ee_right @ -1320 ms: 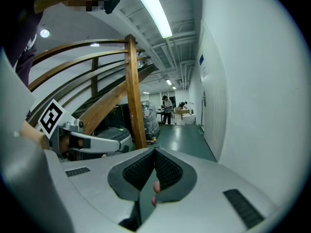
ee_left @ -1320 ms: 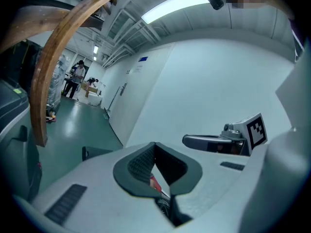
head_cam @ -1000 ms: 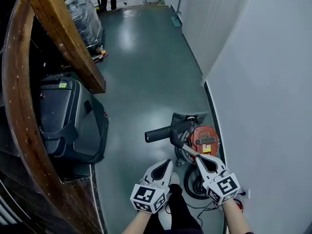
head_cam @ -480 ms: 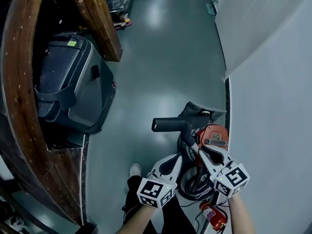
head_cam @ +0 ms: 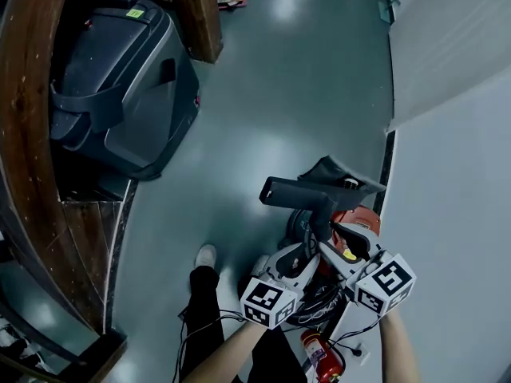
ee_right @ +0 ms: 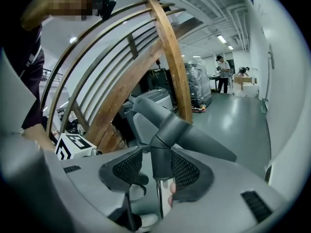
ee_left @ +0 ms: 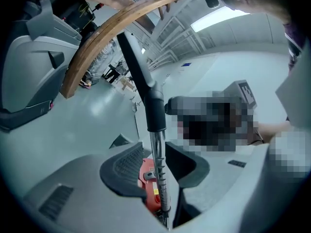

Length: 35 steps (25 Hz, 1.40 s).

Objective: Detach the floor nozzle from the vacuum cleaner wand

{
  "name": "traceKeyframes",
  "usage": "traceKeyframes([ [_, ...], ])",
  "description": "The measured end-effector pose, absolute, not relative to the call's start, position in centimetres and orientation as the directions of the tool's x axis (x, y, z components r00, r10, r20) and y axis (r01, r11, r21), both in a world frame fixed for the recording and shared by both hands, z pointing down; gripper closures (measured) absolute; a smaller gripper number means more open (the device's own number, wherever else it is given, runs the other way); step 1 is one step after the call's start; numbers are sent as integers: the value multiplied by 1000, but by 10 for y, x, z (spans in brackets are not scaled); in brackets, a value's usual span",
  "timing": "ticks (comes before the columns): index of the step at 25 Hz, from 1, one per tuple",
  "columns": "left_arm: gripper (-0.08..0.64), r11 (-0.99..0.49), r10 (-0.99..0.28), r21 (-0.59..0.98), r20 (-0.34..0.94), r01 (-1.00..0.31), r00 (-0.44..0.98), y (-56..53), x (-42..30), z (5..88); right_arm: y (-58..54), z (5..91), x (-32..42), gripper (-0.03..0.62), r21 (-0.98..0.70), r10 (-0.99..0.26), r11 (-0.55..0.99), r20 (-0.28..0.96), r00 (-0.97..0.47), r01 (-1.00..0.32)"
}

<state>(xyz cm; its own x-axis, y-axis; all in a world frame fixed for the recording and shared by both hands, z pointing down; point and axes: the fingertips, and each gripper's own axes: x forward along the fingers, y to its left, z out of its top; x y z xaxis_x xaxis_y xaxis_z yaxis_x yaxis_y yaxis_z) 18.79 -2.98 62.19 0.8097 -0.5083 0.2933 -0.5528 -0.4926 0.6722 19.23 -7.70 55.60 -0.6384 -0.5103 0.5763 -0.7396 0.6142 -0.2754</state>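
Note:
The vacuum stands upended by the wall, its orange body (head_cam: 358, 220) low and the chrome wand (ee_left: 158, 164) rising from it. The dark grey floor nozzle (head_cam: 318, 190) caps the wand as a T-shaped bar. My left gripper (head_cam: 297, 258) straddles the bare chrome wand below the nozzle's neck (ee_left: 155, 111); its jaws are opening, and gaps show on both sides (ee_left: 155, 161). My right gripper (head_cam: 345, 244) straddles the nozzle's neck (ee_right: 160, 160) just above the chrome tube (ee_right: 163, 198). Its jaws are opening too, and the pads are not pressing (ee_right: 155, 168).
A big dark grey bin-like machine (head_cam: 120, 78) sits at the left under a curved wooden rail (head_cam: 32, 150). The white wall (head_cam: 455, 174) runs close on the right. A leg with a white shoe (head_cam: 206, 255), cables and a red canister (head_cam: 323, 359) lie near the vacuum's base.
Both grippers have sunk toward the vacuum and closed in on the wand. Their jaws, shut before, now stand apart round the wand and the nozzle's neck. The head view has tipped further down.

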Motion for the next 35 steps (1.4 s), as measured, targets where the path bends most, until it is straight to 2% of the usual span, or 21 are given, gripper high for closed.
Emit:
traceKeyframes([
  [6, 365, -509, -483, 700, 249, -501, 839, -28, 222, 642, -86, 581, 184, 379, -293, -416, 669, 613, -672, -683],
  [12, 357, -517, -461, 703, 252, -488, 851, -34, 248, 654, -87, 602, 168, 376, -278, -324, 730, 663, -674, -624],
  [16, 364, -523, -455, 702, 250, -484, 855, -41, 256, 656, -89, 609, 166, 379, -253, -325, 742, 675, -662, -621],
  [17, 378, -526, -453, 702, 246, -480, 857, -41, 258, 655, -90, 610, 167, 411, -256, -325, 740, 673, -664, -622],
  [20, 413, -522, -463, 712, 225, -469, 857, -43, 259, 653, -92, 610, 169, 413, -263, -323, 740, 668, -670, -619],
  [35, 419, -501, -450, 758, 184, -418, 874, -43, 263, 653, -93, 609, 171, 416, -239, -319, 744, 693, -646, -624],
])
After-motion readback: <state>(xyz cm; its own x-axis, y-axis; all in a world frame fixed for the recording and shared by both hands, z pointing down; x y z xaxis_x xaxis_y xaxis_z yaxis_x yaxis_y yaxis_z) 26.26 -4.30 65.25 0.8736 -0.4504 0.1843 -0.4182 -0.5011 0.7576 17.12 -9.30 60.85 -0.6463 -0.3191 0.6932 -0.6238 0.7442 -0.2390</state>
